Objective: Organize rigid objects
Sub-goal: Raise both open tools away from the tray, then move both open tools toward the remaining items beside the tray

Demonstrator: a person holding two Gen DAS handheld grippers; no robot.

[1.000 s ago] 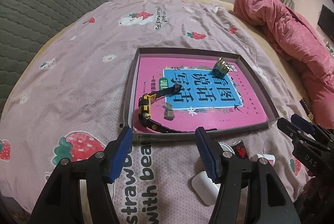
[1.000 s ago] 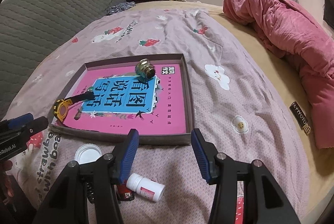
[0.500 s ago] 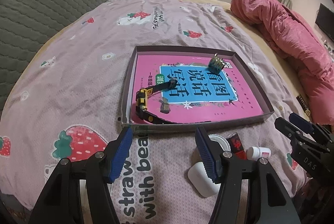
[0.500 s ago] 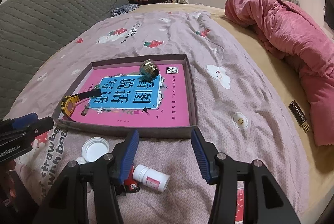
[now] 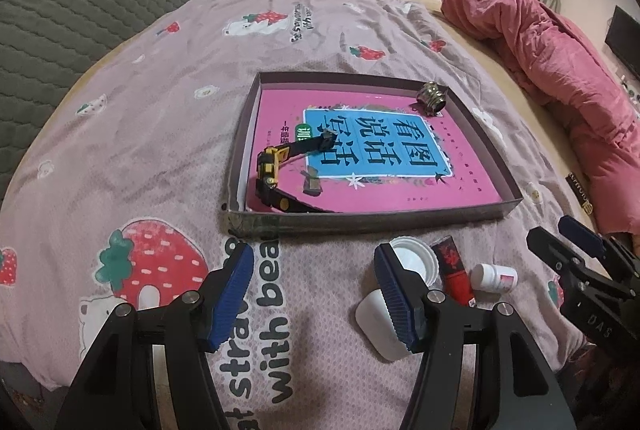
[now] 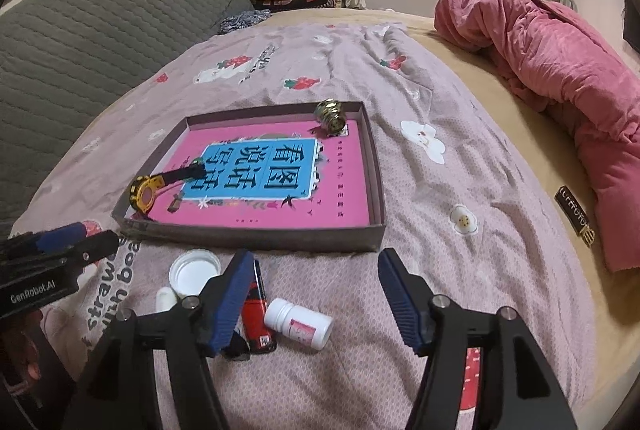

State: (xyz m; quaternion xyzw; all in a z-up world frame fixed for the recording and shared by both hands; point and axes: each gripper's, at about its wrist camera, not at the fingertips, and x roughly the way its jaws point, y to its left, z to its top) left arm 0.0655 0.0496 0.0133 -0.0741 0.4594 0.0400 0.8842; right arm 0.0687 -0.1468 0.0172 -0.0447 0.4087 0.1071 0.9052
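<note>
Right wrist view: right claw (image 6: pixel 310 300) jaws are opening, wider than a second ago, nothing gripped; the white bottle (image 6: pixel 299 324) lies between them, short of the tray (image 6: pixel 256 238). Pickup likely next. Left claw (image 5: pixel 314 296) spread, empty.

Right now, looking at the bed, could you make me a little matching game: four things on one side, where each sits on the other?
Things:
1. yellow watch
2. metal ring piece
3. white pill bottle
4. white cap

Places:
A. far corner of the box
B. lying on its side on the sheet, outside the box
C. near left corner of the box
D. open side up on the sheet, just outside the box's near wall

Pairs: 1-C, 2-A, 3-B, 4-D
</note>
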